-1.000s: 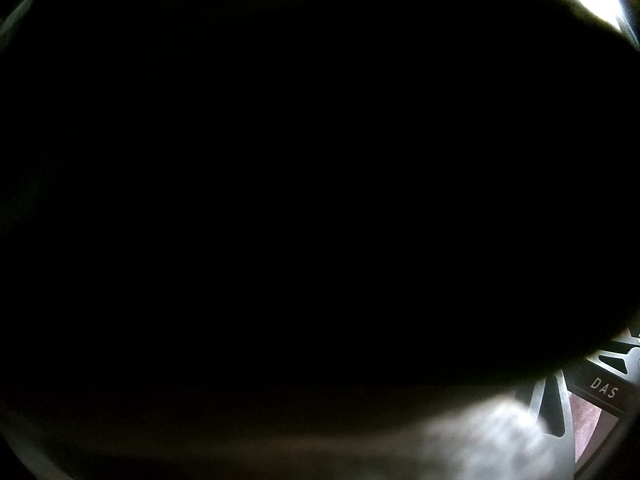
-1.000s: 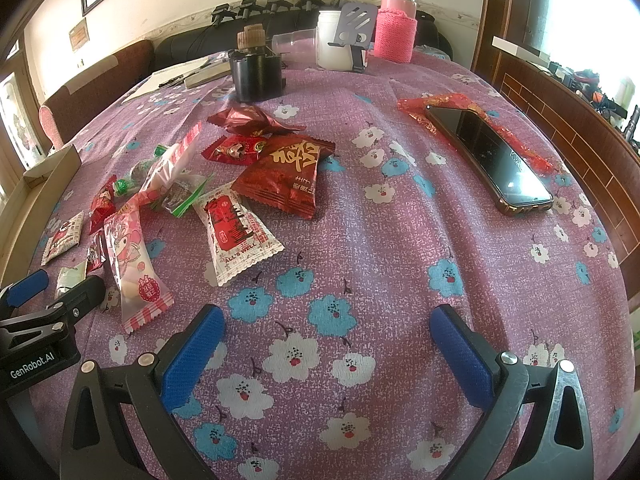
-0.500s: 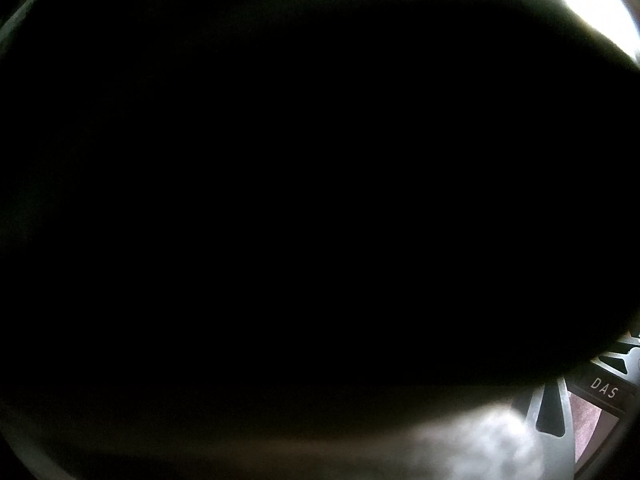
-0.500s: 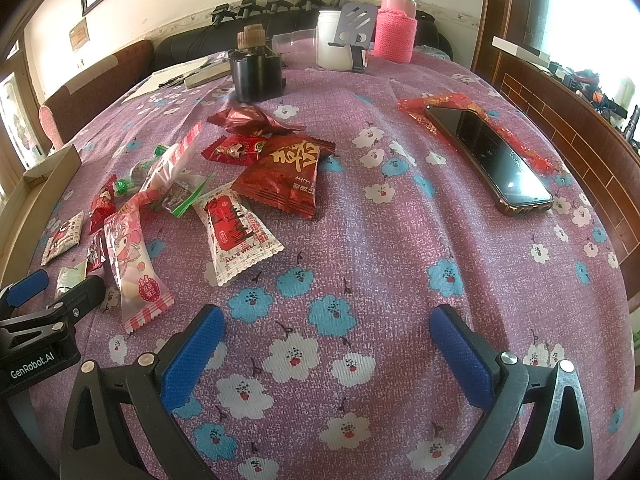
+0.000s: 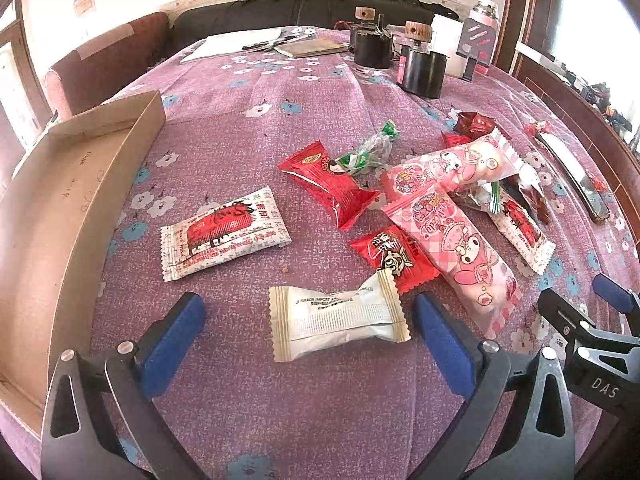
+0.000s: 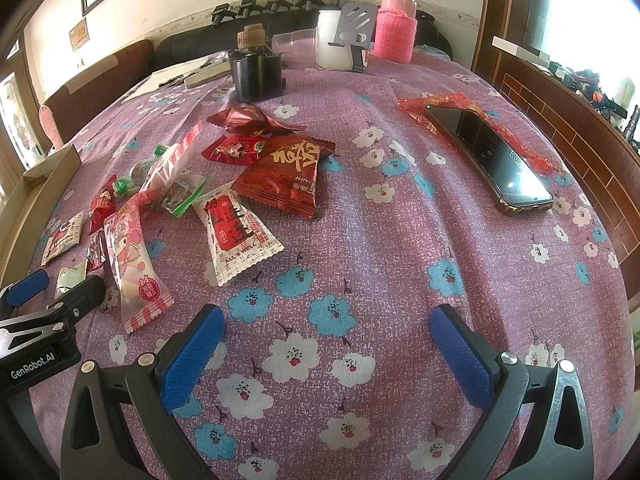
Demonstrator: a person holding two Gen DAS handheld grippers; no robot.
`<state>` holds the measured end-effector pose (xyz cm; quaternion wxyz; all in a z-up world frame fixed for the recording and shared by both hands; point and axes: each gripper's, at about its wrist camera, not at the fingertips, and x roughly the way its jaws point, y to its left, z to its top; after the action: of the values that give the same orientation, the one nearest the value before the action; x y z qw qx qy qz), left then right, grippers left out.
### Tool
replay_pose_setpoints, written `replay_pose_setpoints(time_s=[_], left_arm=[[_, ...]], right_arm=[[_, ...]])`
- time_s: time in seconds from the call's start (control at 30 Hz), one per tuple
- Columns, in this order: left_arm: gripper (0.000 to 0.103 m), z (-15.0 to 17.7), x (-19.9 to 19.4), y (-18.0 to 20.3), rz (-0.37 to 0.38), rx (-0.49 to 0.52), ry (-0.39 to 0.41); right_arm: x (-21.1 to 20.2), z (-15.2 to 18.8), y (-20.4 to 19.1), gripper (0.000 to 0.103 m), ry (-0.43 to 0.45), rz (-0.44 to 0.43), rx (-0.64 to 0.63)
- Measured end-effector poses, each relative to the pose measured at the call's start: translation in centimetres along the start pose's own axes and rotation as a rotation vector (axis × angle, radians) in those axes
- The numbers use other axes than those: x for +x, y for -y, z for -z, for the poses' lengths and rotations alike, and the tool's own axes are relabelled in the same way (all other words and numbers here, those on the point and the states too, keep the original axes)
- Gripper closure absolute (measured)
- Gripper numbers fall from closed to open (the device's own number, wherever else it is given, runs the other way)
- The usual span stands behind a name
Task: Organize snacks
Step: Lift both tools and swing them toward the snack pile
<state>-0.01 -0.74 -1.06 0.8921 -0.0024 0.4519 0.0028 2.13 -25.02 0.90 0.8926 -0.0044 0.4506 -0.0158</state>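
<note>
Several snack packets lie scattered on a purple flowered tablecloth. My left gripper is open, its blue pads either side of a white wrapped snack lying flat. Beyond it lie a white-and-red sachet, a red packet, a small red packet and two pink cartoon packets. My right gripper is open over bare cloth, with nothing between its fingers. Ahead-left of it lie a large red bag, a white-and-red sachet and a pink packet.
A shallow cardboard tray stands along the table's left side. A phone rests on a red wrapper at the right. Black holders, a white jar, a pink flask and papers sit at the far end.
The left wrist view was black, its lens covered; now it shows the table and the open gripper around the white snack. The right gripper has not moved.
</note>
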Motion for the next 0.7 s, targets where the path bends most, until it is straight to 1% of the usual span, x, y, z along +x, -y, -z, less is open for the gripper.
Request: replay_pose_setpoints(time_s=[0.63, 0.7], left_arm=[[0.0, 0.0, 0.4, -0.1, -0.002, 0.002, 0.0], [0.0, -0.5, -0.6, -0.2, -0.001, 0.006, -0.007]], right_arm=[[-0.1, -0.1, 0.0, 0.0, -0.003, -0.003, -0.005], [-0.2, -0.2, 0.1, 0.0, -0.018, -0.016, -0.016]])
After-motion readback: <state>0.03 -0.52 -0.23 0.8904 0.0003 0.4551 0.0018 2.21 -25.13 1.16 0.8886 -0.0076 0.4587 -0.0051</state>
